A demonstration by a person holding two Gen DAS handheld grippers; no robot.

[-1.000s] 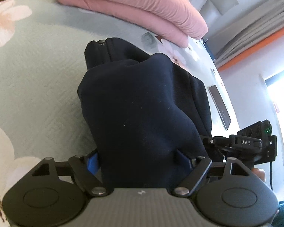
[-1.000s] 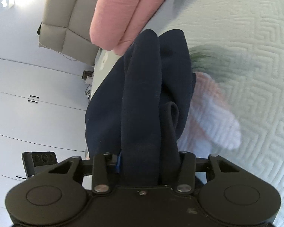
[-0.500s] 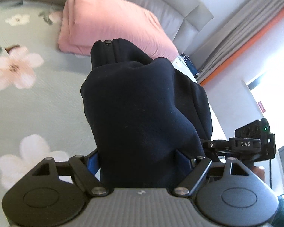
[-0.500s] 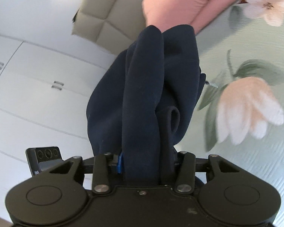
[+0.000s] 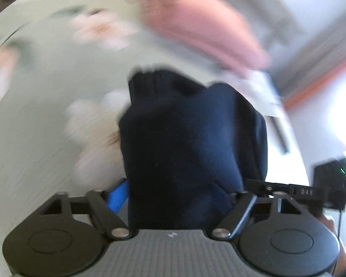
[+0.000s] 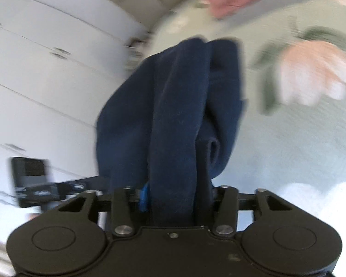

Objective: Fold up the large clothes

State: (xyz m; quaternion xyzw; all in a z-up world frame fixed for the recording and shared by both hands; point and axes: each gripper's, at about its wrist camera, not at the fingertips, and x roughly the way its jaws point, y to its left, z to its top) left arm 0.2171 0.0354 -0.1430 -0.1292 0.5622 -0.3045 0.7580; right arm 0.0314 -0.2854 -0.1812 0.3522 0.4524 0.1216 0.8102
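Nearest in the left wrist view, my left tool [image 5: 180, 198] has a thick bundle of the navy garment [image 5: 191, 143] between its fingers, with the blue pad [image 5: 118, 195] showing at the left edge of the cloth; its jaws are closing on the bundle. In the right wrist view my right tool [image 6: 176, 198] also carries the navy garment [image 6: 173, 115], gathered into upright folds between its fingers, and its jaws are opening, though the cloth fills the gap and looks gripped. The garment hangs from both tools, lifted above the bed [image 5: 34, 120] with its green flowered cover. Farther off lies the pink folded bedding [image 5: 203, 30], near the headboard. Both views are smeared, so fine edges cannot be read.

As I judge it, the step is carrying the doubled garment to where it will be laid. To do it well, I would keep both tools level with each other, hold the cloth taut between them, and lower it onto bare cover, clear of the pink bedding, before letting go.
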